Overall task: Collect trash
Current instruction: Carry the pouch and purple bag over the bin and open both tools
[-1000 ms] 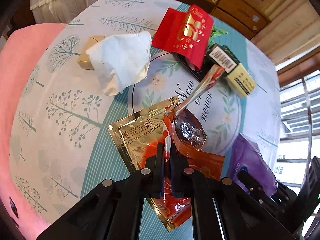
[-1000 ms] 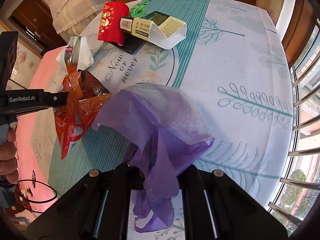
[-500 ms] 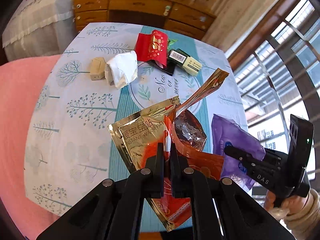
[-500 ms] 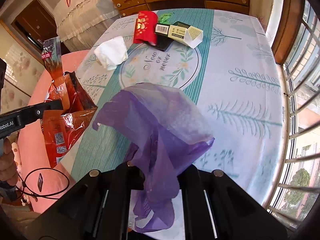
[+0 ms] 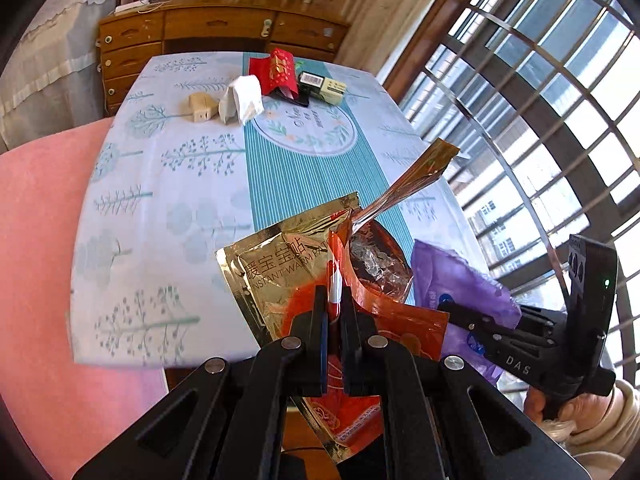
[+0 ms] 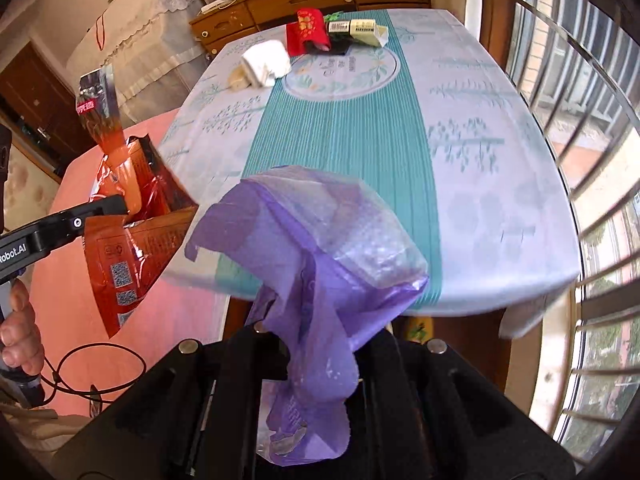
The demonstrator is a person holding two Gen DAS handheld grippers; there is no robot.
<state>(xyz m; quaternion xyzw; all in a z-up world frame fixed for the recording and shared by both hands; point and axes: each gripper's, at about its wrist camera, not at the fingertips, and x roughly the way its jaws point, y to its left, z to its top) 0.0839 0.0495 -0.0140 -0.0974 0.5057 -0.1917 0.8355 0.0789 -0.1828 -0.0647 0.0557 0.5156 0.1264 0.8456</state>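
My left gripper point(image 5: 334, 312) is shut on a bunch of gold and orange foil wrappers point(image 5: 288, 280), held in the air off the near edge of the table point(image 5: 160, 200). The same foil wrappers point(image 6: 132, 224) hang at the left of the right wrist view. My right gripper point(image 6: 316, 360) is shut on a crumpled purple plastic wrapper point(image 6: 320, 248), also lifted clear of the table point(image 6: 500, 160). Far back on the cloth lie a white tissue point(image 5: 242, 98), a red packet point(image 5: 276, 74), a dark and yellow box point(image 5: 324, 84) and a small beige box point(image 5: 200, 106).
A pink surface point(image 5: 36, 220) lies left of the table. A wooden dresser point(image 5: 212, 28) stands behind it. Barred windows point(image 5: 540, 120) line the right side. A black cable point(image 6: 96, 376) loops on the floor near a person's hand point(image 6: 20, 328).
Both grippers have pulled back and up from the table with their wrappers still held. The table's items now look small and far, and the table's near edge shows.
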